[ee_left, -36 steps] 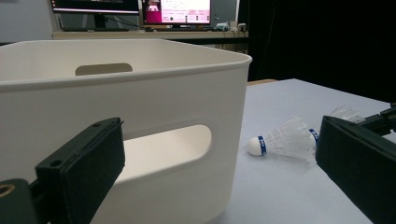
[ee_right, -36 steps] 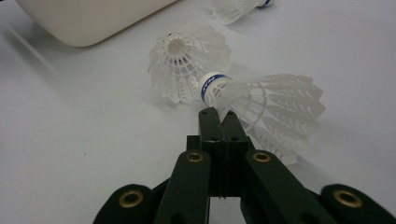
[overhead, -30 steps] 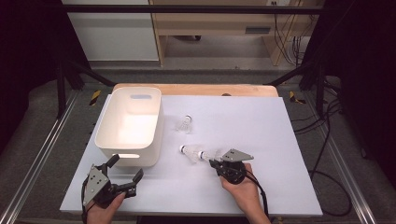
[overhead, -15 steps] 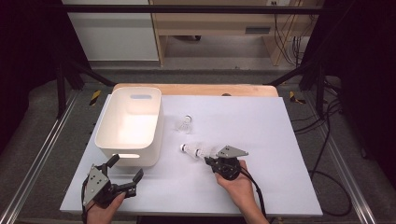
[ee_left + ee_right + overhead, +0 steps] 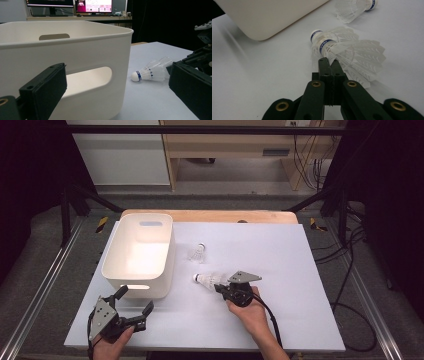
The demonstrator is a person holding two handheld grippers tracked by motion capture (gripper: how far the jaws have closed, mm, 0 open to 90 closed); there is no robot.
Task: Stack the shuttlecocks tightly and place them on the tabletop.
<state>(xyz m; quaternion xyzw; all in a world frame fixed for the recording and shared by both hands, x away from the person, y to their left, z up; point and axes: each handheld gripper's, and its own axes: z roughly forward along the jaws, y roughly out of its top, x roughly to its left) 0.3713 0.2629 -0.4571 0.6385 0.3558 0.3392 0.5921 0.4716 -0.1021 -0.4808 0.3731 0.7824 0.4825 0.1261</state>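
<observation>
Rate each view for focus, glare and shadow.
High view: soft overall, a bright patch glares inside the white bin, dark surroundings. Left gripper view: the near fingers look soft, the shuttlecock fairly sharp, the bin wall evenly lit. Right gripper view: the held shuttlecock is crisp, the table bright with faint shadows.

A flat white rectangular tabletop (image 5: 300,270) carried everything, with a strip of pale wood (image 5: 210,216) along its far edge. On it sat a white plastic tub with handle slots (image 5: 140,252), and just beside that lay two white feathered shuttlecocks (image 5: 199,254), one nearer (image 5: 207,279).
</observation>
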